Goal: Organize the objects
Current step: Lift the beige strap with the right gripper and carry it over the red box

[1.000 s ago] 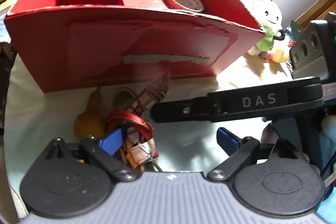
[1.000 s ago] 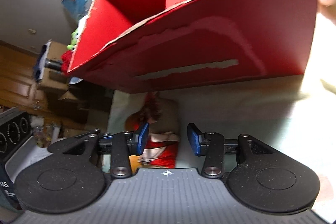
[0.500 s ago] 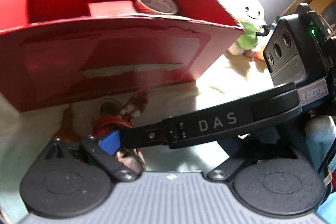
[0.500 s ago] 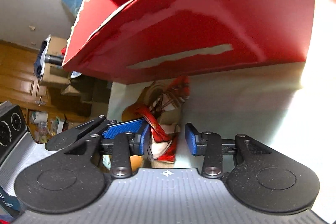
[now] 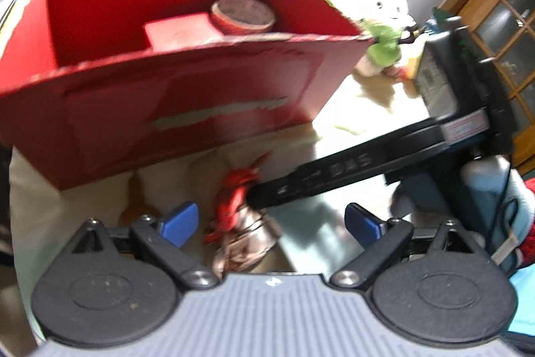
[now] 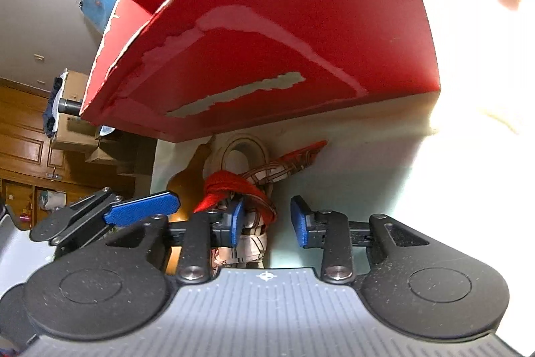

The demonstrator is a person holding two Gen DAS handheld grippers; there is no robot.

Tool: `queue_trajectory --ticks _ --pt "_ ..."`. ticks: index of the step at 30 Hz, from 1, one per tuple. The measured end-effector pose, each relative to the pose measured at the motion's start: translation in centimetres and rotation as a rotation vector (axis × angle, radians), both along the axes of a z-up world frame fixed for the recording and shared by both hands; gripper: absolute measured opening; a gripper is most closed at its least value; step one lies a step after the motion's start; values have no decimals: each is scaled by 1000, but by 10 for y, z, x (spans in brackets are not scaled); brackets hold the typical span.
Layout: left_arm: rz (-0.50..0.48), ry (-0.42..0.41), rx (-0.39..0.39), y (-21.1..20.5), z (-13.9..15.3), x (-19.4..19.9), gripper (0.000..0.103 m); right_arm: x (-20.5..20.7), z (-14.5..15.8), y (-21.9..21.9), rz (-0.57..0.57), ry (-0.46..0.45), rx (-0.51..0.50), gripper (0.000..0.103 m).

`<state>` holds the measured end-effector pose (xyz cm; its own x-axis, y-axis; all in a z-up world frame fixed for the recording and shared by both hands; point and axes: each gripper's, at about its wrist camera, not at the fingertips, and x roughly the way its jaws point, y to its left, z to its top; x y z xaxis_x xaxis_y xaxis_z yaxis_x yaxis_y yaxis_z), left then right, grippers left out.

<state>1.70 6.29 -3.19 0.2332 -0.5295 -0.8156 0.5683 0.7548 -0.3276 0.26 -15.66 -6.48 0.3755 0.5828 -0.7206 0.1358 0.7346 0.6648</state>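
One red box (image 5: 187, 109) holds one tape roll (image 5: 243, 14) and one small carton (image 5: 182, 32); both claws, left (image 5: 271, 223) and right (image 6: 266, 219), gape empty.

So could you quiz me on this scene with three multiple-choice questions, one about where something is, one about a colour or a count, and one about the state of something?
1. Where is the roll of tape?
A. Inside the red box
B. On the table in front of the box
C. Between the left gripper's fingers

2. What colour are the pads on the gripper fingers?
A. Green
B. Blue
C. Yellow

3. How does the left gripper stand?
A. Shut on the tape
B. Shut on the box wall
C. Open, holding nothing

Answers:
1. A, the roll sits beside a small red packet within the box walls.
2. B, blue pads show on both tools in each view.
3. C, its fingers are wide apart, and the red-ribboned bundle lies on the table between them without being pinched.
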Motion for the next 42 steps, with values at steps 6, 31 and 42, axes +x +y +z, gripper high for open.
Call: queue_trajectory --ticks 6,31,42 --pt "8 65 71 -22 -25 1 93 2 -3 2 -1 1 25 34" --pt "-9 44 45 -39 -10 -9 90 -9 -4 4 79 -39 162 32" --pt "-122 -105 -29 -75 40 -28 90 -43 40 -31 -12 -189 132 30"
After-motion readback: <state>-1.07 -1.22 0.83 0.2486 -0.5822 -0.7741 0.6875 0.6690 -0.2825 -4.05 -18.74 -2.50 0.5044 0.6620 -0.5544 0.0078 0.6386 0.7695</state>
